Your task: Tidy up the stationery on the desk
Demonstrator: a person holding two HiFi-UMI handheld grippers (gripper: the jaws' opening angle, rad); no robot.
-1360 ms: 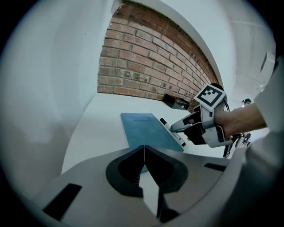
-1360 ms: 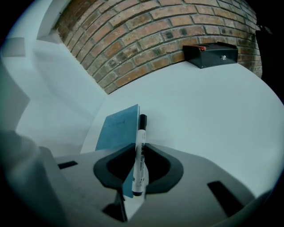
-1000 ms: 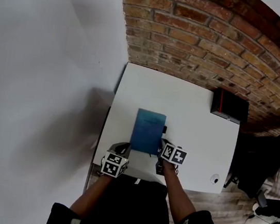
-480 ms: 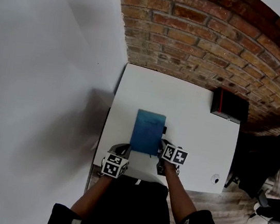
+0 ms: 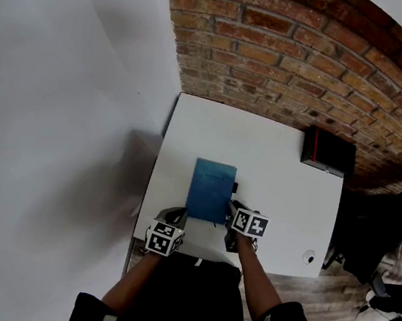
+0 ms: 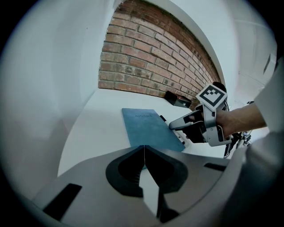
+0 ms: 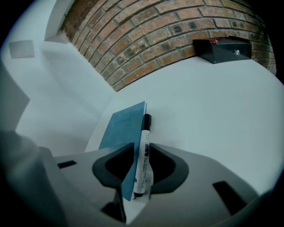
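The right gripper [image 7: 143, 153], its jaws just opening, frees the marker [image 7: 145, 128] right of the blue notebook [image 7: 120, 126]; best withdrawn straight nearward. The left gripper [image 6: 144, 148] is closed and empty.

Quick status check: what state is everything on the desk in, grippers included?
notebook: closed, flat on desk.
marker: capped, lying along notebook's right edge.
black box: looks closed, far corner.
left gripper: shut, empty.
right gripper: jaws just opened, marker loose between them.

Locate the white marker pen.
Right gripper view: the white marker lies along the blue notebook's right edge, between the right gripper's jaws, which have just been opening.
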